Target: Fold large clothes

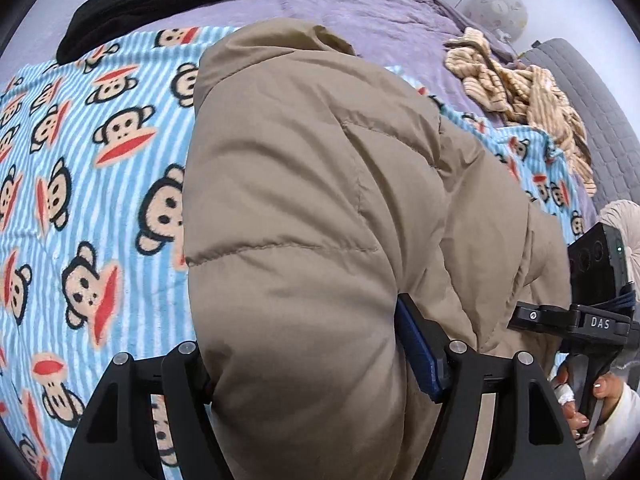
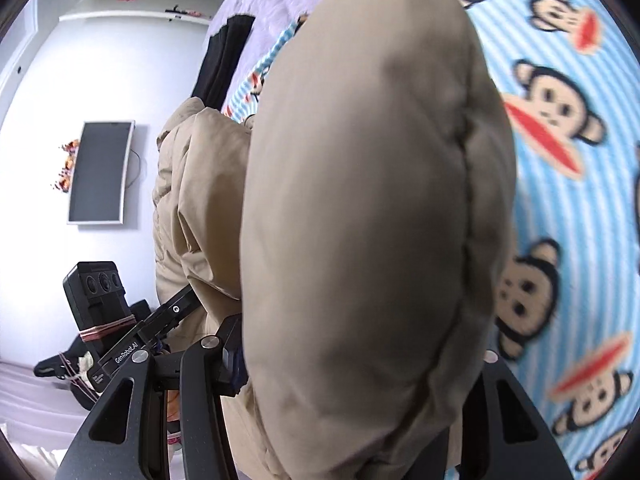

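Tan puffer jacket (image 1: pixel 304 200) gripped at both ends above the monkey-print blanket (image 1: pixel 92 168).
The left gripper (image 1: pixel 308 364) and right gripper (image 2: pixel 352 356) are each clamped on padded folds filling frame centre; a black garment (image 1: pixel 160 0) is noted upper left.

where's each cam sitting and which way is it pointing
Left wrist: on the left gripper, looking along the puffy tan down jacket toward a black garment; the right gripper and hand show.
Right wrist: on the right gripper, facing the jacket and a wall screen; the left gripper shows.
Shared: jacket, blue striped monkey-print blanket.
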`<control>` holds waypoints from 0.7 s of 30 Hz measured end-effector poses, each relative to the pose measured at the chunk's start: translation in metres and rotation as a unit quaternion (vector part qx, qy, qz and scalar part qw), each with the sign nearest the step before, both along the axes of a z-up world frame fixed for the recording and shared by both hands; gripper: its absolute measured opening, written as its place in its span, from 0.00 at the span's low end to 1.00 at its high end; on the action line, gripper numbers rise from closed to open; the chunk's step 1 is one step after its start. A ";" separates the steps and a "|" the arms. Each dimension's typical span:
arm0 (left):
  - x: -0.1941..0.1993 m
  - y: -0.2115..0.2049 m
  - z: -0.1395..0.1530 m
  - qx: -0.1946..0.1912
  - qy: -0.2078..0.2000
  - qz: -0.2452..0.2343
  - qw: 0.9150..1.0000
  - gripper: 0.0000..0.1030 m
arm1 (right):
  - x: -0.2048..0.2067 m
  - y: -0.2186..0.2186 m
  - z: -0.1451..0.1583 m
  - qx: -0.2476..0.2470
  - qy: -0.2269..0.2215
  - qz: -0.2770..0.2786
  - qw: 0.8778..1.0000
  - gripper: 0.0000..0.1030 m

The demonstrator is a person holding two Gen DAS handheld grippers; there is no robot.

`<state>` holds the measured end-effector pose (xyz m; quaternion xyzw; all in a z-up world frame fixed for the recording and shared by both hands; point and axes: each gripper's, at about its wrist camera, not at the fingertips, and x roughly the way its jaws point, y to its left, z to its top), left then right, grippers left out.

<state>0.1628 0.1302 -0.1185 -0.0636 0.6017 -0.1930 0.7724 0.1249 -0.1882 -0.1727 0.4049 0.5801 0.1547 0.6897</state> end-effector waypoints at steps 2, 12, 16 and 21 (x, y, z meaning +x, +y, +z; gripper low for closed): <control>0.004 0.006 -0.017 0.002 0.004 0.015 1.000 0.80 | 0.017 0.010 -0.015 -0.020 0.013 0.012 1.000 0.54; -0.003 0.002 -0.024 0.004 0.004 0.021 1.000 0.85 | 0.035 0.015 -0.015 -0.126 0.059 0.017 0.990 0.70; -0.004 0.000 -0.023 0.006 0.002 0.021 1.000 0.85 | 0.017 0.007 0.030 -0.208 0.026 -0.003 0.978 0.70; -0.004 0.000 -0.023 0.008 0.002 0.020 1.000 0.85 | 0.016 -0.006 0.080 -0.225 -0.050 -0.034 0.972 0.51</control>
